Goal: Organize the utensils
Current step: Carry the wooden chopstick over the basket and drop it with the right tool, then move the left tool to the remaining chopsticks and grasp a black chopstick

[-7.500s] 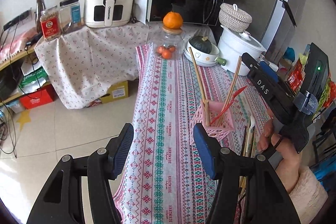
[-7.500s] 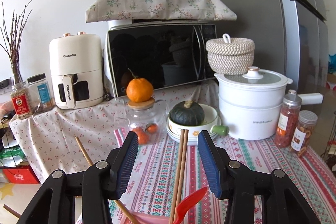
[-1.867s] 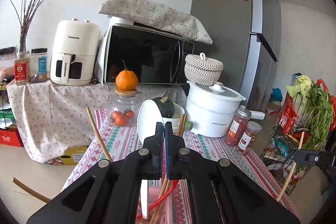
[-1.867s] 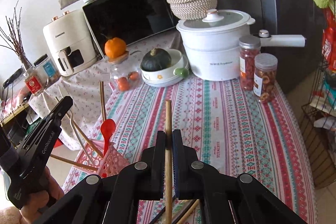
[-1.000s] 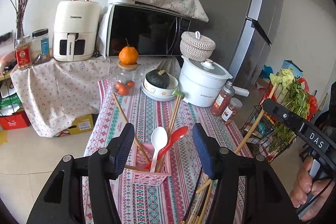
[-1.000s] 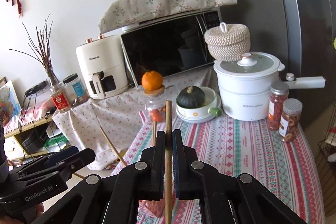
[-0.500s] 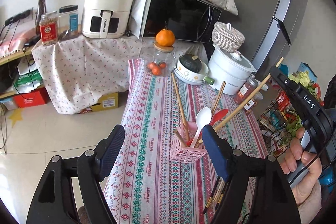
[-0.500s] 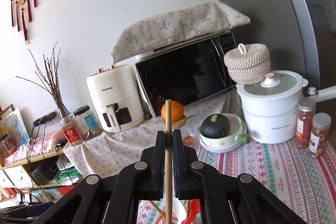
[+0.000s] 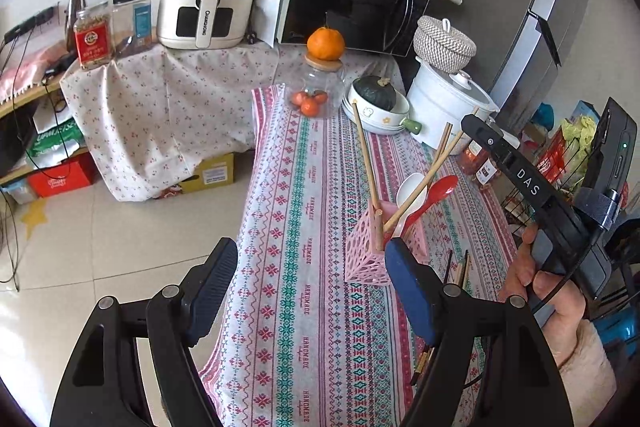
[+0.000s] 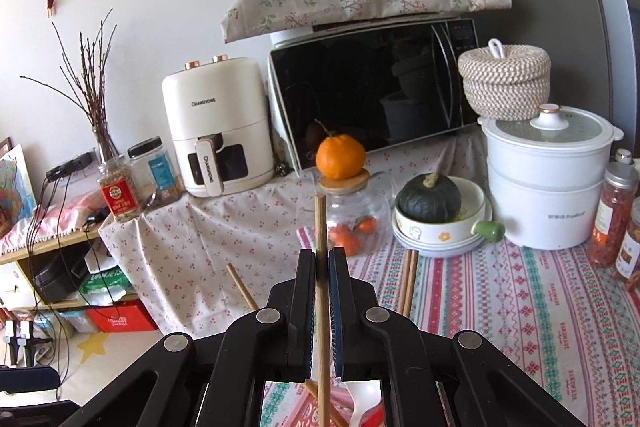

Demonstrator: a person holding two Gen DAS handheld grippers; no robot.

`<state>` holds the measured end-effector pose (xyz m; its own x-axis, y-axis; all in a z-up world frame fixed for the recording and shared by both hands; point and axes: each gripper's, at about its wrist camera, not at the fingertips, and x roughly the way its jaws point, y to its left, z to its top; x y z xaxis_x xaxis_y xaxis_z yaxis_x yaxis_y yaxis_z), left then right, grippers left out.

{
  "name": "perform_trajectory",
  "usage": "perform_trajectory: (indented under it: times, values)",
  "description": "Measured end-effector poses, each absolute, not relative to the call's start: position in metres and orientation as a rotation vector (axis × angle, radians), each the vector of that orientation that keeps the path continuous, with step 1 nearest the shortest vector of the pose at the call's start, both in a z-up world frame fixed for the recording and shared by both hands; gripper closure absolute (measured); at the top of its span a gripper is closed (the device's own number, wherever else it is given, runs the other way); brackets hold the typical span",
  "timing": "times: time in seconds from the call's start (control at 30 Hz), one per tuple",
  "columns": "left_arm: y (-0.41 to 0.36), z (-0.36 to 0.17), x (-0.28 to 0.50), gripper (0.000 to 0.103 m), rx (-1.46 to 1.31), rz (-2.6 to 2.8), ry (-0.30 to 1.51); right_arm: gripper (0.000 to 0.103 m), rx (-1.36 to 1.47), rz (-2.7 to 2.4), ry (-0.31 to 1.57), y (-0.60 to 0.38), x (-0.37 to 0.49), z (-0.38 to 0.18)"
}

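A pink perforated holder point(image 9: 366, 254) stands on the patterned tablecloth and holds a white spoon point(image 9: 412, 187), a red spoon point(image 9: 442, 187) and several wooden chopsticks point(image 9: 365, 163). My right gripper point(image 10: 321, 259) is shut on one wooden chopstick point(image 10: 320, 223), whose lower end reaches into the holder point(image 10: 320, 409). In the left wrist view the right gripper point(image 9: 472, 125) holds that chopstick point(image 9: 430, 175) slanting down into the holder. My left gripper point(image 9: 310, 261) is open and empty, near the table's front left, just left of the holder. More chopsticks point(image 9: 460, 269) lie on the cloth to the holder's right.
At the table's far end stand a glass jar point(image 9: 316, 93) topped by an orange, a bowl with a green squash point(image 9: 376, 105), a white pot point(image 9: 448, 107) and spice jars point(image 10: 614, 211). A microwave point(image 10: 372, 95) and air fryer point(image 10: 218, 127) sit behind. The floor lies left of the table.
The right gripper has lowered its chopstick so its lower end is in the pink holder. The left gripper stays open and has shifted slightly nearer the table.
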<state>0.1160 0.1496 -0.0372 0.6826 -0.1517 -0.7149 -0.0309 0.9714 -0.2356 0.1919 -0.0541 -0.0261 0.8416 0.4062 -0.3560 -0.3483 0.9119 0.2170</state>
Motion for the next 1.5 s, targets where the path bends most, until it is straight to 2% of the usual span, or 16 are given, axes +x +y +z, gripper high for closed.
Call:
perform_trajectory:
  times: [0.07,0.13,0.17,0.3,0.53,0.73,0.83,1.1,1.37,1.5]
  values:
    - [0.148,-0.036,0.116,0.025,-0.236,-0.074,0.82,0.086,0.155,0.404,0.424,-0.056,0.192,-0.025]
    - [0.145,-0.035,0.115,0.024,-0.23,-0.081,0.82,0.061,0.186,0.423,0.423,-0.063,0.189,-0.022]
    - [0.144,-0.034,0.115,0.024,-0.227,-0.084,0.818,0.058,0.202,0.429,0.42,-0.067,0.187,-0.02]
    - [0.137,-0.03,0.112,0.024,-0.218,-0.1,0.81,0.054,0.235,0.427,0.428,-0.084,0.179,-0.007]
    - [0.117,-0.02,0.104,0.024,-0.199,-0.148,0.79,0.034,0.232,0.365,0.507,-0.128,0.16,0.002]
    - [0.08,-0.016,0.096,0.02,-0.135,-0.216,0.781,0.023,0.203,0.286,0.589,-0.173,0.142,-0.007]
    - [0.057,-0.017,0.093,0.019,-0.089,-0.255,0.789,0.019,0.188,0.241,0.623,-0.195,0.135,-0.014]
    - [-0.008,-0.037,0.097,0.018,-0.008,-0.359,0.878,0.016,0.198,0.127,0.768,-0.249,0.126,-0.04]
    - [-0.071,-0.086,0.123,0.018,0.062,-0.443,1.069,0.016,0.245,0.016,0.98,-0.292,0.129,-0.082]
    - [-0.087,-0.108,0.138,0.018,0.069,-0.437,1.131,0.016,0.259,-0.004,1.02,-0.305,0.13,-0.092]
